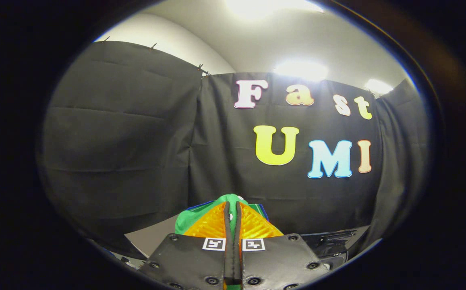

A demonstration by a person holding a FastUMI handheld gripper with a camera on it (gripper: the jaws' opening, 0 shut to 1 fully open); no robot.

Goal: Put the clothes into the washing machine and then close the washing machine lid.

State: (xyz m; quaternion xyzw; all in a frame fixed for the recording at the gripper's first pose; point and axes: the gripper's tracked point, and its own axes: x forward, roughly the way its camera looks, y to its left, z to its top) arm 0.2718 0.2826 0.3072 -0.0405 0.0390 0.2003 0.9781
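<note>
The gripper points up toward the booth's black cloth wall. Its two orange fingers are pressed nearly together, pinching a green garment that bunches around and just beyond their tips. By my judgement the clothing is lifted and in transit; loading it and closing the lid remain.

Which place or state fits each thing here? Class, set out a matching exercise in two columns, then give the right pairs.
Things:
1. tongs
2. green garment
3. ceiling lamps
4. marker squares

Places or states:
a. lit, above the booth's wall
b. on the black plates behind the orange fingers
c. pinched between the fingers, bulging beside and beyond them
d. closed together on cloth

Pairs: 1-d, 2-c, 3-a, 4-b
</note>
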